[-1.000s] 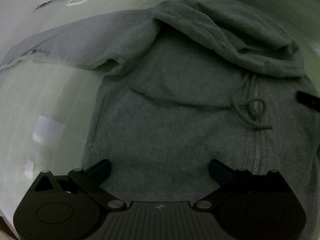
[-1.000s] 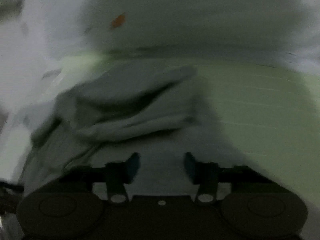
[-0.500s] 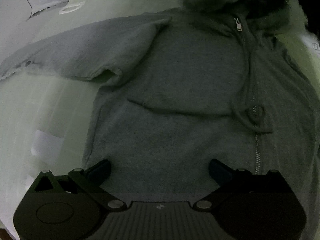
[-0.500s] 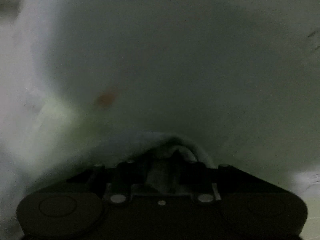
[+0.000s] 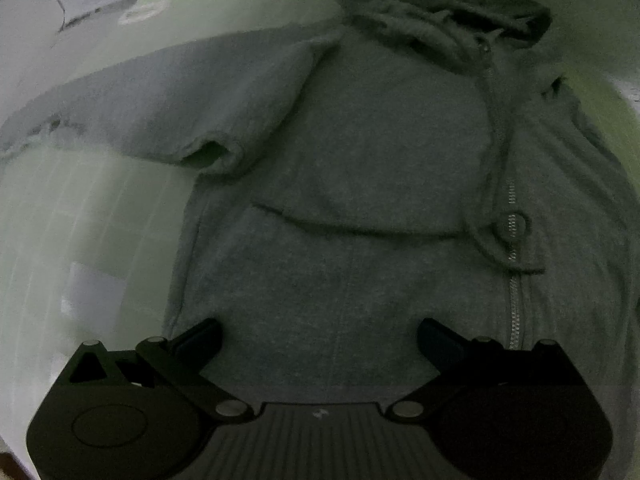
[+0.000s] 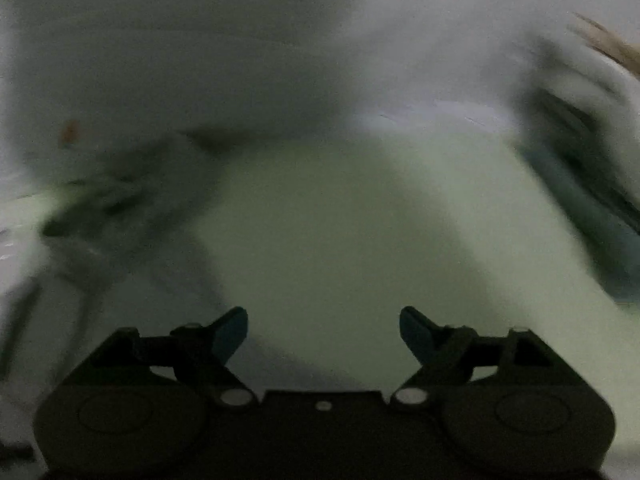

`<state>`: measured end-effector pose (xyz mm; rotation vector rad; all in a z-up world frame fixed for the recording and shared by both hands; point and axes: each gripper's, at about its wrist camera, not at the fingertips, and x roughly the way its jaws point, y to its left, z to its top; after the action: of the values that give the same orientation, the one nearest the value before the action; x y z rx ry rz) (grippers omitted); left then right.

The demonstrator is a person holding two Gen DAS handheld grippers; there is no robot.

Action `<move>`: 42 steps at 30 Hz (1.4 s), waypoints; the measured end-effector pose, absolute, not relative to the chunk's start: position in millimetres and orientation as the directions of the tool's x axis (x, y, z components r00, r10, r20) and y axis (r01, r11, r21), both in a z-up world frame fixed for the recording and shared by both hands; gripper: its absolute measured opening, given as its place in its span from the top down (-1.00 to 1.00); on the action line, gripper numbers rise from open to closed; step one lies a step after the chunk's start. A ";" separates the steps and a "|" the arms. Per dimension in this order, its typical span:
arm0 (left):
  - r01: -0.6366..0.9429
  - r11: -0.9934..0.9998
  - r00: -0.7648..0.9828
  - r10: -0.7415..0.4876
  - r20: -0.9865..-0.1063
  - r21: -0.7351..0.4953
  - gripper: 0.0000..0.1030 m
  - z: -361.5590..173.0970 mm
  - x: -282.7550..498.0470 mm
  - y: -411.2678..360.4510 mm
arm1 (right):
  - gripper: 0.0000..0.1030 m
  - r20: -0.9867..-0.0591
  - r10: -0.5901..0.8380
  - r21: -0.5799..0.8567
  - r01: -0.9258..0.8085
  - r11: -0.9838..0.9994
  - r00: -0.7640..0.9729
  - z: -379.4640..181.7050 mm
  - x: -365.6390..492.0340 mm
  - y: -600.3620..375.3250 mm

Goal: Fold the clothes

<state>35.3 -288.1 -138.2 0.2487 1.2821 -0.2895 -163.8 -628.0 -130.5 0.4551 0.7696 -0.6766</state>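
Here, a grey zip-up hoodie (image 5: 360,200) lies face up and flat on a pale green mat (image 5: 80,208). Its hood (image 5: 440,12) is bunched at the far end, one sleeve (image 5: 160,108) extends to the left, and a drawstring (image 5: 496,216) loops beside the zipper (image 5: 514,304). The left gripper (image 5: 320,336) hovers over the hem with its fingers spread wide, holding nothing. The right wrist view is blurred; the right gripper (image 6: 323,328) is spread apart and empty above bare mat (image 6: 360,232), with the hoody's grey cloth (image 6: 120,216) to its left.
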 end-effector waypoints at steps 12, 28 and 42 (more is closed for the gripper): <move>0.741 0.672 0.272 -0.284 -0.920 0.012 -0.99 -90.0 -23.9 -416.7 | -0.78 -0.740 -0.636 0.101 0.971 0.217 0.219 -129.0 -373.5 -644.2; 0.931 0.222 0.346 -0.280 -0.895 0.290 -0.33 -123.6 -115.5 -529.5 | -0.42 -0.803 -0.590 0.225 0.958 -0.175 0.081 -163.0 -462.4 -657.5; 0.918 0.260 0.373 -0.312 -0.874 0.299 0.81 -131.3 -104.5 -537.5 | 0.80 -0.761 -0.641 0.241 0.961 -0.138 0.099 -151.9 -463.6 -668.7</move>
<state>-104.5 -537.5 -131.3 0.9475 0.7878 -0.9609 -463.6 -668.7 -151.9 0.9139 0.4612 -1.4695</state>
